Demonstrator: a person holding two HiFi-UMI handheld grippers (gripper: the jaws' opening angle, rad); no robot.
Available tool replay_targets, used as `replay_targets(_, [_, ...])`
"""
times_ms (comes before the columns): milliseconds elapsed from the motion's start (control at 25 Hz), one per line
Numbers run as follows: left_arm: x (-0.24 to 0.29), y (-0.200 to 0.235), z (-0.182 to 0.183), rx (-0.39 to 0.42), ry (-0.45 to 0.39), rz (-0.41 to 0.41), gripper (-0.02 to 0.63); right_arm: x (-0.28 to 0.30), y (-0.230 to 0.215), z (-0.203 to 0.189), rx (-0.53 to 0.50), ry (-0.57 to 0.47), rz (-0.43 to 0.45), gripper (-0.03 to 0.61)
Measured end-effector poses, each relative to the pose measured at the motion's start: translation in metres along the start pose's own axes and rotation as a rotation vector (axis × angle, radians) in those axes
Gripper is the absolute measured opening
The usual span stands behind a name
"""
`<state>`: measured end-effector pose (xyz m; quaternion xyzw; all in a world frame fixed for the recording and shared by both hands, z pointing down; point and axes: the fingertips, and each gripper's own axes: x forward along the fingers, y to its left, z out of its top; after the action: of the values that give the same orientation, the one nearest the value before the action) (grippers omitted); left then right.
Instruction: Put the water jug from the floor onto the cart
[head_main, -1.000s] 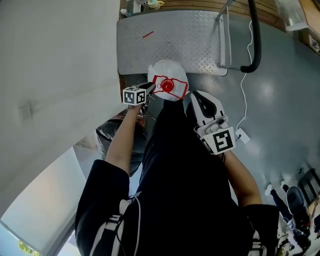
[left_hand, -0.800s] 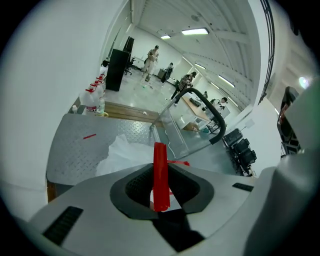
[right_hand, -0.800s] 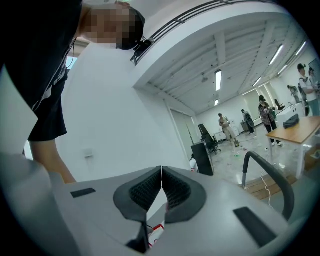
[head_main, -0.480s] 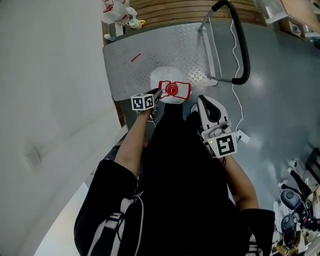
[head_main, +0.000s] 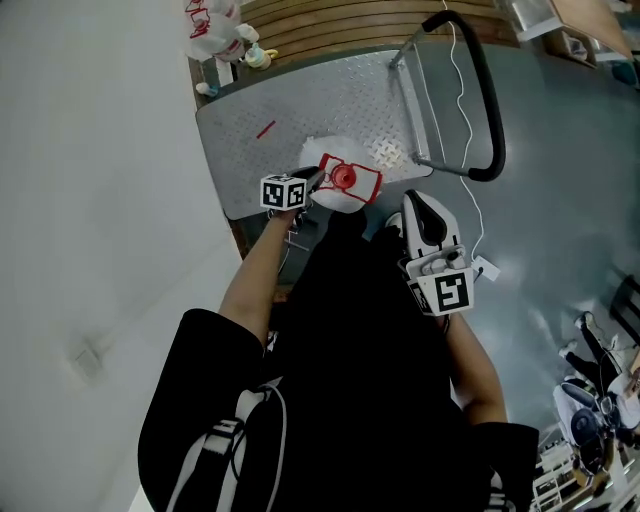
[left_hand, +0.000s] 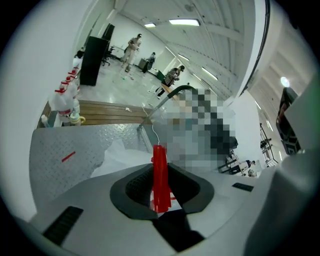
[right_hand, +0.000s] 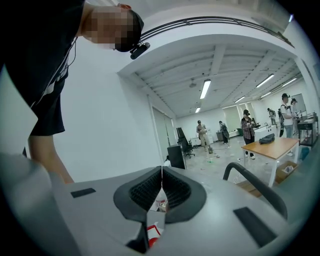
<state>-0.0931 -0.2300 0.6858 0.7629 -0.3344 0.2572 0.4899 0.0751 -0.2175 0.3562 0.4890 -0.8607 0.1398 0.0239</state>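
Since a second ago the cart's deck (head_main: 300, 100) has slid nearer under the person, and the water jug (head_main: 325, 150) now hangs over the deck's near part rather than short of its edge.

Nearest is the person's dark-clothed body with both forearms reaching forward. The right gripper (head_main: 420, 205) is held out beside the jug, apart from it – its fingers are pressed together with nothing between them, as the right gripper view shows (right_hand: 161, 187).

The left gripper (head_main: 312, 183) has its fingers clamped on the jug's red carry handle (head_main: 362, 180), which stands upright between the pads in the left gripper view (left_hand: 160, 175). The white jug hangs below. Whether its base touches the plate cannot be told.

Beyond lies the diamond-plate deck with a short red mark (head_main: 266, 129) on it, and at its right side rises the cart's black push handle (head_main: 490, 110) – a white cable (head_main: 470, 150) trails by it. Farther still, a few red-capped bottles (head_main: 215, 20) stand at the deck's far corner beside wooden slats (head_main: 380, 20).
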Motion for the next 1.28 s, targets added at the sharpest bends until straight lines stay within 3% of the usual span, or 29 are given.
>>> replay_targets(200, [-0.001,0.021,0.022,0.148,0.079,-0.018,0.092,0.015,0.009,0.005,-0.002,-0.013,-0.023,0.017])
replay_targets(440, [-0.004,0.062,0.05,0.271,0.101,0.097,0.098,0.017,0.005,0.001,-0.004,-0.004,-0.065,0.017])
replay_targets(480, [-0.005,0.07,0.054,0.289,0.092,0.136,0.047,0.016,0.005,-0.001,0.002,-0.004,-0.07,0.017])
replay_targets(600, [-0.006,0.092,0.069,0.261,0.062,0.222,0.038,0.015,0.002,-0.004,0.025,0.004,-0.094,0.017])
replay_targets(800, [-0.001,0.111,0.067,0.204,0.055,0.243,0.039,0.011,-0.002,-0.014,0.026,0.02,-0.123,0.017])
replay_targets(1000, [-0.019,0.11,0.078,0.192,-0.085,0.269,0.04,0.013,0.001,-0.012,0.008,0.023,-0.093,0.017])
replay_targets(1280, [-0.062,0.076,0.081,0.173,-0.256,0.207,0.037,0.019,0.002,-0.013,-0.008,0.046,-0.042,0.017])
